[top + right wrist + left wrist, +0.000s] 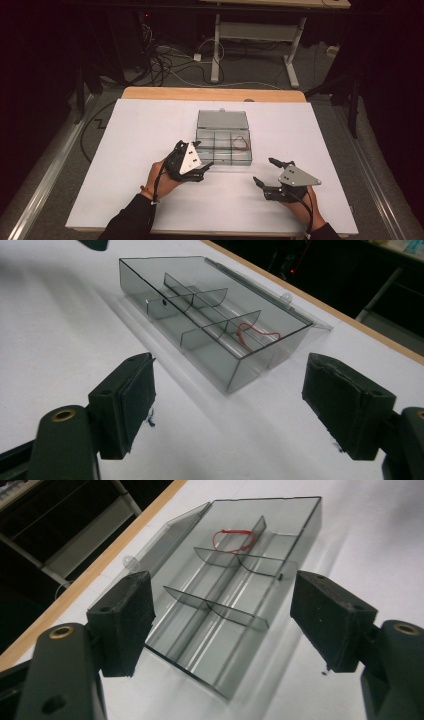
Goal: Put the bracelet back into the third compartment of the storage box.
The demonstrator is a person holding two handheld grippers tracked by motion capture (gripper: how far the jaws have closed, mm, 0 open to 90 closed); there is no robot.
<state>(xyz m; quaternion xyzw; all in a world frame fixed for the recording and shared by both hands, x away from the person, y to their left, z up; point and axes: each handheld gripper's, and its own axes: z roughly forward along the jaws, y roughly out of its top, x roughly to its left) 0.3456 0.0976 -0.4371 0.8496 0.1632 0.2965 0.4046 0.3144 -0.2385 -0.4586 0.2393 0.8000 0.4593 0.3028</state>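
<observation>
Both tools are released: the left tool [201, 161] at mid-frame beside the open box [223, 147], the right tool [265, 172] lower right. Approach the band [241, 141] slowly, avoiding dividers.

The box [224, 142] sits mid-table [140, 130], its lid [222, 120] behind, a cord [241, 142] in its far right compartment.

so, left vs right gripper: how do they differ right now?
The left gripper sits at the box's near-left corner; the right gripper is apart from it, off its right end. The left points toward the box; the right points leftward. Both are open and empty.
</observation>
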